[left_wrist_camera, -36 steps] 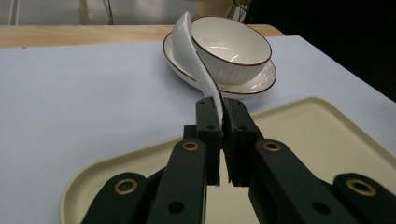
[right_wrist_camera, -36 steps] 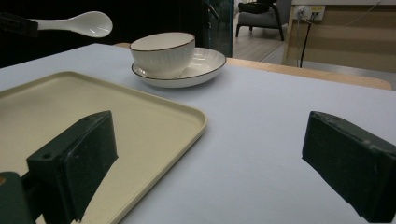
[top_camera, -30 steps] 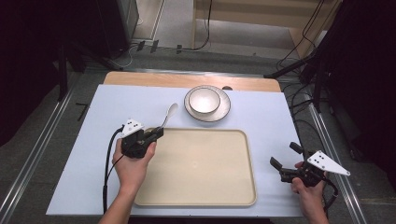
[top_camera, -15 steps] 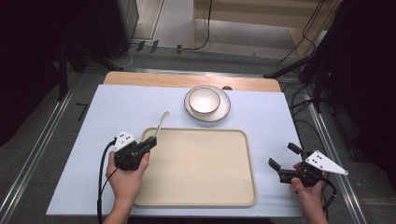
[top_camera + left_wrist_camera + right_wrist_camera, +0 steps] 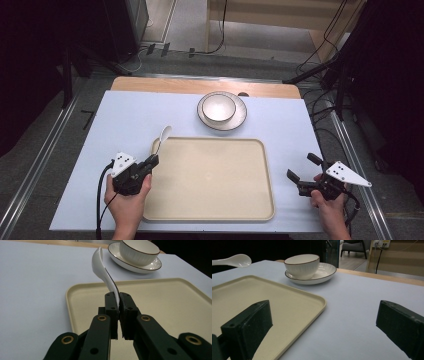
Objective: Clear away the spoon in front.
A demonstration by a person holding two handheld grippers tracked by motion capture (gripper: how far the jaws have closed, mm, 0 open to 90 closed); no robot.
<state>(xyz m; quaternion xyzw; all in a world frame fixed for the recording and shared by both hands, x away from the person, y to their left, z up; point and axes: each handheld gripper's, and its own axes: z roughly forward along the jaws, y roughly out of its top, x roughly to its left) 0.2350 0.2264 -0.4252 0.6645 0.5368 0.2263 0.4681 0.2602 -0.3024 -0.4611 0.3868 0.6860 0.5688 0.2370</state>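
My left tongs (image 5: 152, 161) pinch a white ceramic soup spoon (image 5: 103, 270) by its handle tip, just off the near-left corner of the beige plastic tray (image 5: 210, 210).

The grip is thin and far from the bowl end, so I judge the spoon could pivot or slip if I swing it fast. My right tongs (image 5: 304, 169) sit spread wide and empty near the desk's (image 5: 125, 115) right edge. The white ribbed bowl (image 5: 218, 106) on its saucer (image 5: 239, 120) stands by the far edge.

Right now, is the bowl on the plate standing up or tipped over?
Standing up. The bowl sits level on the plate with its open mouth facing upward, and its rim looks even all around.
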